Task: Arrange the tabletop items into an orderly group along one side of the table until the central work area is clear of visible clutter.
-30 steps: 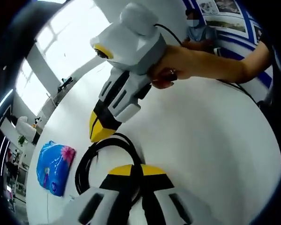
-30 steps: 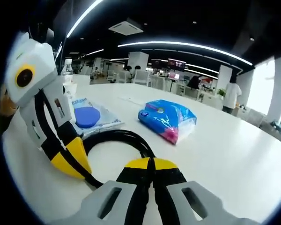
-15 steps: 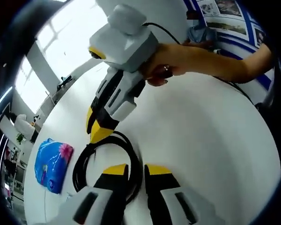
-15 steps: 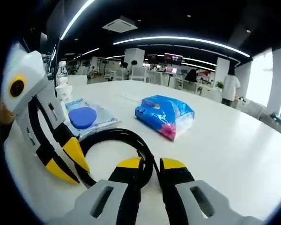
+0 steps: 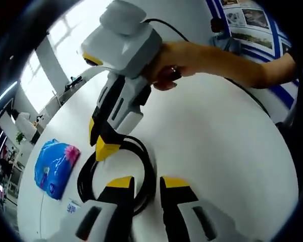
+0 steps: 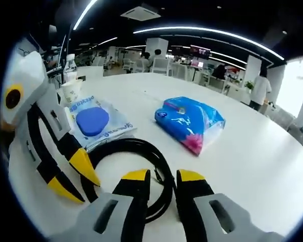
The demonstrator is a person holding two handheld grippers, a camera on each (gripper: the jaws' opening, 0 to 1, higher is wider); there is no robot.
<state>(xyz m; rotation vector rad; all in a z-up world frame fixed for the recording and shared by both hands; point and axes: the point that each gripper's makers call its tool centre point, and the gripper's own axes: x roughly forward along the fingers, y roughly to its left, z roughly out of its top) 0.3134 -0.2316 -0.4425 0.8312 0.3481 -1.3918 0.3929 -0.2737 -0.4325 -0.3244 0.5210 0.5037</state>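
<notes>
Now both grippers sit at the coiled black cable (image 6: pixel 136 151) on the white table (image 6: pixel 252 151). Left gripper (image 5: pixel 142 182) and right gripper (image 6: pixel 163 175) have jaws a little apart, holding nothing. Next, I think, pinch the cable and carry it to the table's edge, near the blue plastic pack (image 6: pixel 192 121).

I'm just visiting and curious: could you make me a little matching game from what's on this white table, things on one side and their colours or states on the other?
Things:
1. cable coil
2. tissue pack
3. paper cup
4. right claw

Descriptions:
A. white, standing upright
B. black, looped flat on the table
C. open, yellow tips apart
D. blue with a pink flower

Pairs: 1-B, 2-D, 3-A, 4-C
</notes>
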